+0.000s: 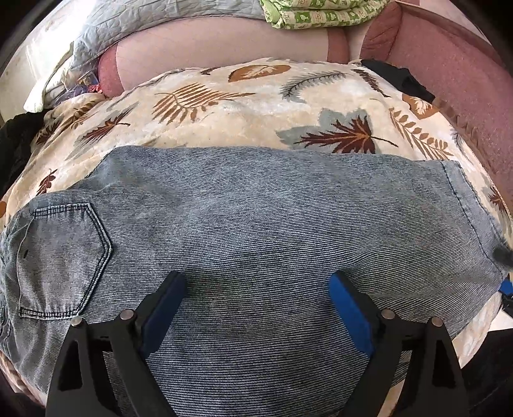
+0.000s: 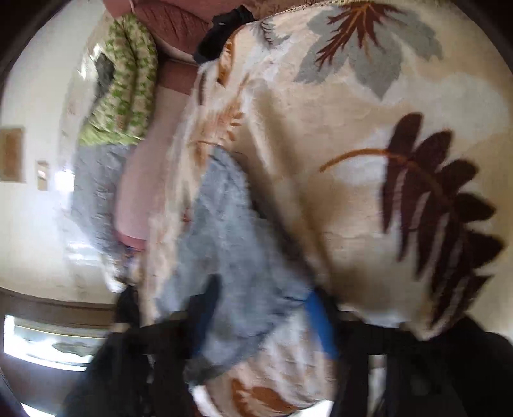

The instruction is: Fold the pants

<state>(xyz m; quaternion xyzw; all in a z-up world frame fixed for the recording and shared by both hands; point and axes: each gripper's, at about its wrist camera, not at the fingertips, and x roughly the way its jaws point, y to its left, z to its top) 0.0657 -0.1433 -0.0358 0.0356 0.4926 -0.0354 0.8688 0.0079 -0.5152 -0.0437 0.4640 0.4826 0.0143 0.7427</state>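
Observation:
Light blue denim pants [image 1: 256, 224] lie flat across a cream blanket with a leaf print [image 1: 256, 96], folded lengthwise, back pocket [image 1: 61, 259] at the left and the hem at the right. My left gripper [image 1: 258, 288] is open just above the pants' near middle, blue pads wide apart, holding nothing. In the blurred, rolled right wrist view, my right gripper [image 2: 266, 317] is open over the hem end of the pants [image 2: 224, 243], with cloth between its blue pads. It also shows in the left wrist view as a blue tip [image 1: 506, 287] at the hem.
A pink sofa back [image 1: 449, 64] runs behind and to the right. A green patterned quilt [image 1: 320, 12] and a grey quilt [image 1: 128, 29] lie on top of it. A black cloth [image 1: 400, 80] sits at the blanket's far right corner.

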